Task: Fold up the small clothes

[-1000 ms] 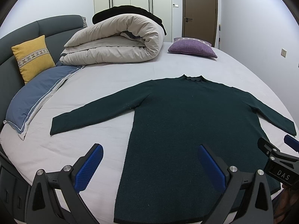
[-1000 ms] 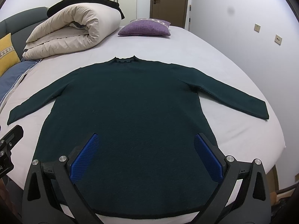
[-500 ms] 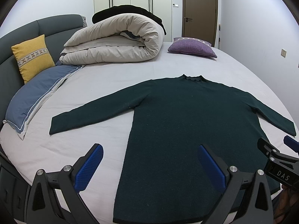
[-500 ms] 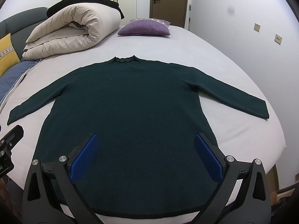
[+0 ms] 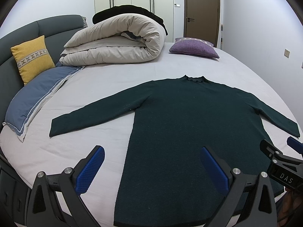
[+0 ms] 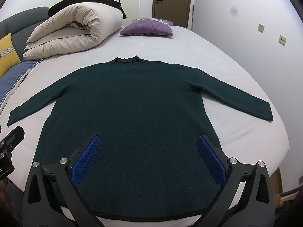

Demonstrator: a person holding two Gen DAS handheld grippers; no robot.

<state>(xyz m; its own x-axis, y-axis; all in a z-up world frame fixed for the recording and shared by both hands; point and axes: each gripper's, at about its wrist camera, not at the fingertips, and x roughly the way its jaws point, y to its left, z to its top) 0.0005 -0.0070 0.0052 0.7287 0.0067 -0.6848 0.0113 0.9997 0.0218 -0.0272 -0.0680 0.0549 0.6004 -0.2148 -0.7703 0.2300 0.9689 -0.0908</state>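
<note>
Left wrist view: the left gripper (image 5: 151, 167) hovers with jaws spread wide and empty. The dark green sweater (image 5: 180, 124) lies flat on the bed (image 5: 113, 79), sleeves outstretched; its left side edge runs between the jaws. Folding appears not yet begun.

Right wrist view: the right gripper (image 6: 148, 156) is likewise spread and empty above the lower body of the sweater (image 6: 132, 104). The next move likely calls for pinching a sleeve or hem.

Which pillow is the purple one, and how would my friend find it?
Start at the big rolled-up beige duvet at the far end of the bed. Just to its right, before the brown door, lies the purple cushion. It lies flat, while the yellow cushion leans against the headboard.
</note>
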